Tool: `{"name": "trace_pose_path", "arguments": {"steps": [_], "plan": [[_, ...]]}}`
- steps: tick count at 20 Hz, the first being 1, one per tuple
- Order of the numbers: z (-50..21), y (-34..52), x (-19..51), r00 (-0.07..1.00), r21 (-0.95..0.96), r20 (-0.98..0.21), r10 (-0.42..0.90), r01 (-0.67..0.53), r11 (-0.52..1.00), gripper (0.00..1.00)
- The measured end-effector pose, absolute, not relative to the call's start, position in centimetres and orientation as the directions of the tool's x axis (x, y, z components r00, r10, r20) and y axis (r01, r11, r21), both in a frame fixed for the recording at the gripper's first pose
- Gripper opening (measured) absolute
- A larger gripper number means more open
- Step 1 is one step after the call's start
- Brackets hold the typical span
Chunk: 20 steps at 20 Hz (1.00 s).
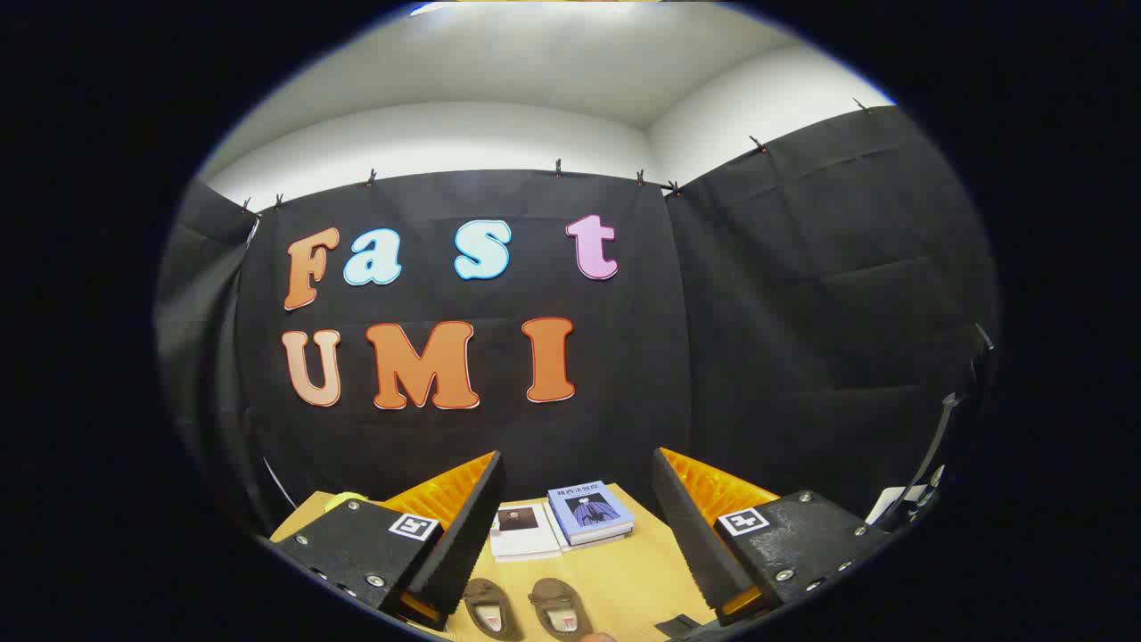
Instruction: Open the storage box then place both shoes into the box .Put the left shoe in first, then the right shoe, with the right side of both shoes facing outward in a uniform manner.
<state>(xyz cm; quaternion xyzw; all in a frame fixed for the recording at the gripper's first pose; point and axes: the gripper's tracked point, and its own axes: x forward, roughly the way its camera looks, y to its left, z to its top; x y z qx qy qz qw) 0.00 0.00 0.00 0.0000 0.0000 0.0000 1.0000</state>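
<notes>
Two brown shoes lie side by side on the wooden table, toes pointing away: one shoe [490,608] close to the left finger, the other shoe [558,608] to its right. Both sit low between the fingers, near me. My gripper [578,464] is raised above the table with its fingers wide apart and nothing between them. The left finger [463,526] and right finger [686,526] have black pads backed in orange.
Beyond the shoes, toward the table's far edge, lie a white book [524,530] and a blue book [590,513] side by side. A yellow object [346,499] peeks out behind the left finger. A dark stand [927,464] rises at the right. A small dark item [679,626] lies by the right finger.
</notes>
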Motion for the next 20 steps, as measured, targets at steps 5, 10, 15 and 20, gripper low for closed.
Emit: {"name": "trace_pose_path", "arguments": {"steps": [5,10,15,20], "plan": [[-1.3,0.9,0.8,0.999,-0.009,-0.029,0.026,-0.026,1.0,0.98],[-2.5,0.1,1.0,0.998,-0.082,-0.068,0.001,-0.007,0.997,0.98],[-2.7,1.3,1.1,0.996,-0.068,-0.077,0.043,-0.049,0.997,0.98],[-3.6,2.8,2.1,0.991,-0.02,-0.088,0.097,-0.099,0.995,0.98]]}}
